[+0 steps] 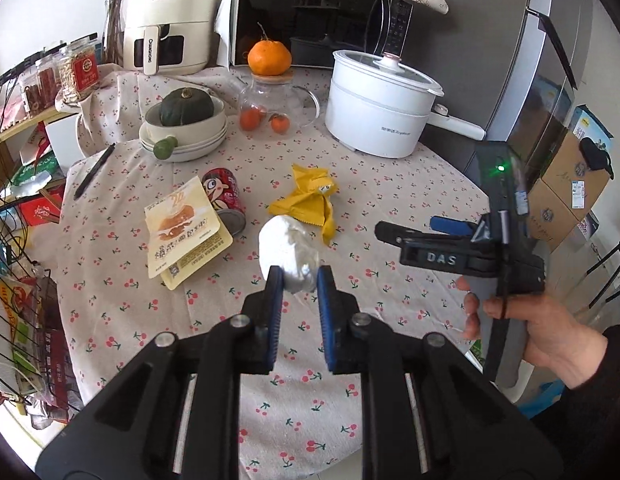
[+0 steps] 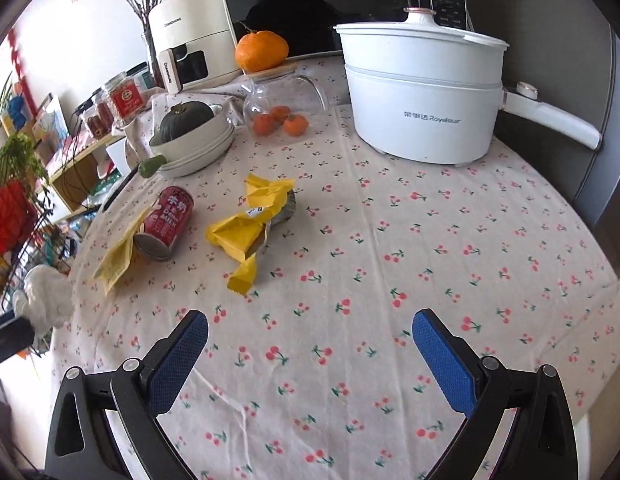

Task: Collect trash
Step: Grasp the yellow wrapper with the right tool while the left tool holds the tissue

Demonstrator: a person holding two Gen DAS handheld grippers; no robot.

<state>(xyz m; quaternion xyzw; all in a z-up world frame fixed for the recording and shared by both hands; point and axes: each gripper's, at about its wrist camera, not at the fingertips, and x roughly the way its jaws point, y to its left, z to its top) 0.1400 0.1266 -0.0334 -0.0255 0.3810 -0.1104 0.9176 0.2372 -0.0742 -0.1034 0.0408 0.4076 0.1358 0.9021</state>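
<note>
Cherry-print worktop, trash partly collected: left claw gripped crumpled white tissue at frame centre; right claw gaped empty; yellow wrapper, red can, burger packet remained.

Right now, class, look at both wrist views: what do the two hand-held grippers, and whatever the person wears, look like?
Each hand-held gripper, left and right, has black plastic linkage arms with silver pivot bolts and two fingers faced with blue textured pads. The right one's body bears white "DAS" lettering and a green light. A dark sleeve covers the wrist.
</note>
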